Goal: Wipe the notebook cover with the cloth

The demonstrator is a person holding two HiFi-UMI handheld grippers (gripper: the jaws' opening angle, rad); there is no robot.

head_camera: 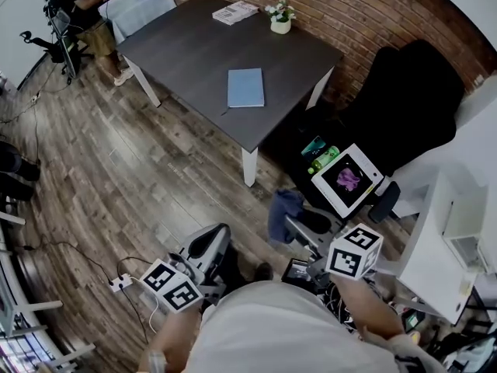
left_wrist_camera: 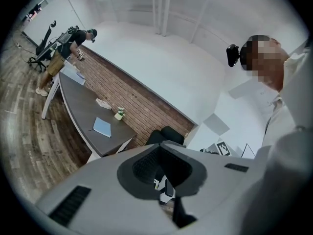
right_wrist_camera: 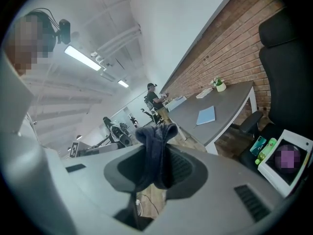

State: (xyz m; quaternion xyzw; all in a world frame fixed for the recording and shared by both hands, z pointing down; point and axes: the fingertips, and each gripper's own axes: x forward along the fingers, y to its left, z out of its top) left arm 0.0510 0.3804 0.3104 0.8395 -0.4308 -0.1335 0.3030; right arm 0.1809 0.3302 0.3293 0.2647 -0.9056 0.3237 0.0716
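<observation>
A light blue notebook point(head_camera: 245, 88) lies flat and closed on the dark grey table point(head_camera: 178, 49), toward the table's near edge, at about 12 o'clock from the person and well apart from both grippers. The cloth point(head_camera: 284, 214) is not on the table. It is a dark blue rag hanging in a bunch from the right gripper point(head_camera: 297, 227), low in the head view at about 1 o'clock, over the wooden floor point(head_camera: 116, 177). In the right gripper view the jaws are pressed onto the cloth point(right_wrist_camera: 155, 153), pinching a fold of it, with a rolled end poking out above the tips and the rest draped down between them. The notebook point(right_wrist_camera: 206, 115) shows beyond at 2 o'clock. The left gripper point(head_camera: 216, 238) is held at about 11 o'clock, near the person's body. In its own view its jaws are pressed together at the tips with nothing between them, and the notebook point(left_wrist_camera: 102, 127) sits far off at 10 o'clock. On the far side of the table stand a small potted plant point(head_camera: 280, 23) and a printed booklet point(head_camera: 234, 12), both well apart from the notebook. A black chair point(head_camera: 404, 107) stands at 2 o'clock, and a second person point(head_camera: 89, 14) stands at 11 o'clock by another table.
</observation>
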